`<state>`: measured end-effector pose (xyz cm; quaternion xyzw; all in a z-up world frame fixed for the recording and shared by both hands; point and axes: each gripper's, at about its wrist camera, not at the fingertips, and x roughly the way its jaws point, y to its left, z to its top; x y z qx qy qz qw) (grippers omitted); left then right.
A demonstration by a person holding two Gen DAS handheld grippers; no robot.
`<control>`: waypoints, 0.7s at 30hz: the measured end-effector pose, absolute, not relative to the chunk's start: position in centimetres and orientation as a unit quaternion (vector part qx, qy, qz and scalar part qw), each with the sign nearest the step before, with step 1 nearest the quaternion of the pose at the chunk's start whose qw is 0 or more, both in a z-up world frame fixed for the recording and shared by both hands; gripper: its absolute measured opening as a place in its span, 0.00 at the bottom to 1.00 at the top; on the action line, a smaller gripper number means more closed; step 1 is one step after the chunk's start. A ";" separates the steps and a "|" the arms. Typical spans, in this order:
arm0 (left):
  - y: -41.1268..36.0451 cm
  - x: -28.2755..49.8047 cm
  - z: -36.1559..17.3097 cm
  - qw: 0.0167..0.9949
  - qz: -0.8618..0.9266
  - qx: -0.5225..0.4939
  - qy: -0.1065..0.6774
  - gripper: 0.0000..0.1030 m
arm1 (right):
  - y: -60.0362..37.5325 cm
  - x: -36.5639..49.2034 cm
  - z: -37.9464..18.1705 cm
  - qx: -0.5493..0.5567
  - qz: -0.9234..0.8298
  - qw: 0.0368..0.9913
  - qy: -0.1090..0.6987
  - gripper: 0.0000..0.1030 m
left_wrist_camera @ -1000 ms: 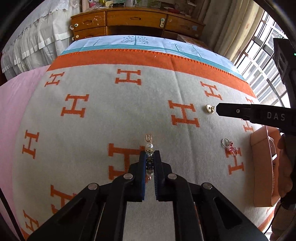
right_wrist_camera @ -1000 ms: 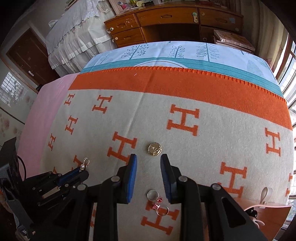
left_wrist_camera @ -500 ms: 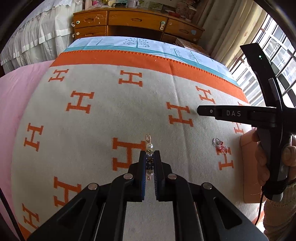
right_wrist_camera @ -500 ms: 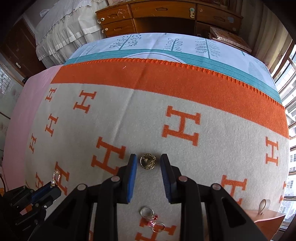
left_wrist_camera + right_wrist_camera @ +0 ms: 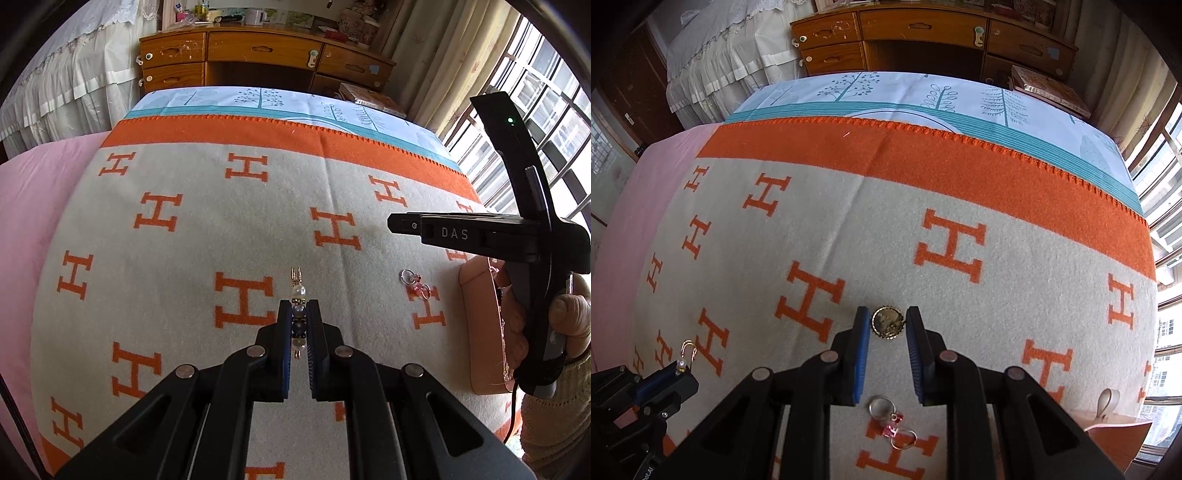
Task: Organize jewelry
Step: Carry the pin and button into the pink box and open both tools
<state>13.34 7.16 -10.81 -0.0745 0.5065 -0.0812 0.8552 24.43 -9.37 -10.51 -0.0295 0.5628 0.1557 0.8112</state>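
My left gripper is shut on a beaded pearl earring whose gold hook pokes out past the fingertips; it also shows in the right wrist view. My right gripper is open, its jaws on either side of a round gold brooch lying on the blanket. A pair of silver rings with pink stones lies under the right gripper; it also shows in the left wrist view. The right gripper shows from the side in the left wrist view.
A grey blanket with orange H marks covers the bed. A peach leather jewelry case sits at the right edge, also in the right wrist view. A wooden dresser stands beyond the bed. Windows are at right.
My right gripper has moved forward and down so the gold brooch now lies between its open jaws. My left gripper still holds the earring and has shifted slightly.
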 end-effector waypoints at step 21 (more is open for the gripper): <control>-13.8 13.0 -2.8 0.856 -0.248 0.037 0.451 0.05 | -29.1 12.3 -3.3 0.069 0.107 0.864 0.488 0.19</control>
